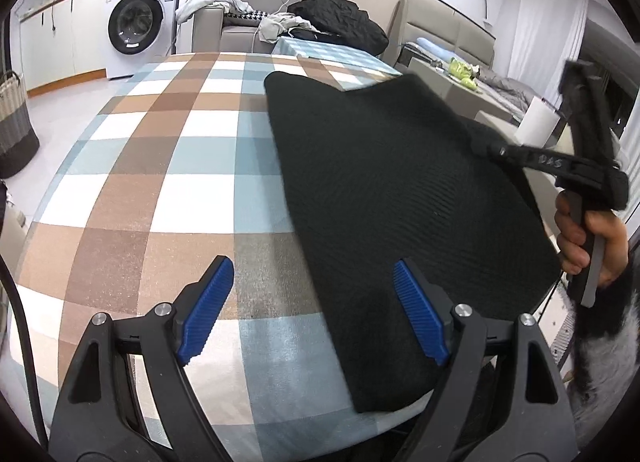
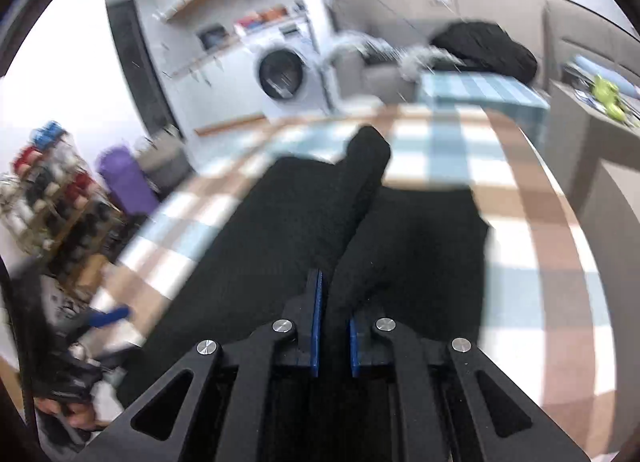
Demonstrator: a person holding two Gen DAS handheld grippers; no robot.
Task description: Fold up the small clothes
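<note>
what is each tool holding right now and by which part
The right tool is shut on the black knit garment, pinching its raised edge. The left tool is open over the checked cloth, holding nothing.

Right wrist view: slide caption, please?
Right gripper clamps a raised fold of black knitted garment over the checked tablecloth.

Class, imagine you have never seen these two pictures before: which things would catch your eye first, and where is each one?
First comes the black knitted garment, spread over the right half of the checked tablecloth. Next, the right gripper, shut on a fold of that garment, lifts it off the cloth. The left gripper hangs open above the garment's near edge, and a white washing machine stands at the back left of the room.
</note>
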